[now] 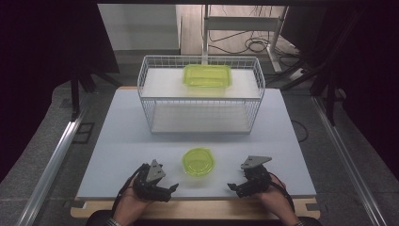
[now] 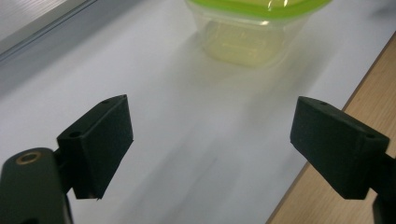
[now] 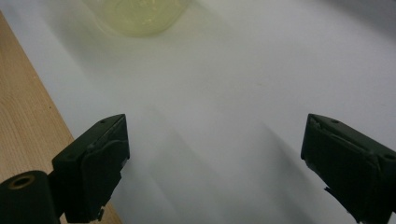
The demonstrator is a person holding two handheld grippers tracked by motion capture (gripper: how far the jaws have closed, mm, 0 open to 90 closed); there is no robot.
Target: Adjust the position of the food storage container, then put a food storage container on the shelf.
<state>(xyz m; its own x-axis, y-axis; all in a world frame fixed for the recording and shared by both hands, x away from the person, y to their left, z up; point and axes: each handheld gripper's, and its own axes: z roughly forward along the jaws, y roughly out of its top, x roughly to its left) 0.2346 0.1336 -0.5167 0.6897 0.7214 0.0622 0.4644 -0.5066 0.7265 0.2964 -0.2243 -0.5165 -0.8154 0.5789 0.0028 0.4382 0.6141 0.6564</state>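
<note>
While both claws stand apart and empty, the round green-lidded container [image 1: 198,161] sits on the bench [image 1: 117,141] between them, slightly nearer the left claw [image 1: 170,188] than the right claw [image 1: 234,187].

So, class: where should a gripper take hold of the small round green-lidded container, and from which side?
Across the clear tub wall of the small round container, below the overhanging green lid, coming level from the left gripper side; its open jaws already face it.
</note>
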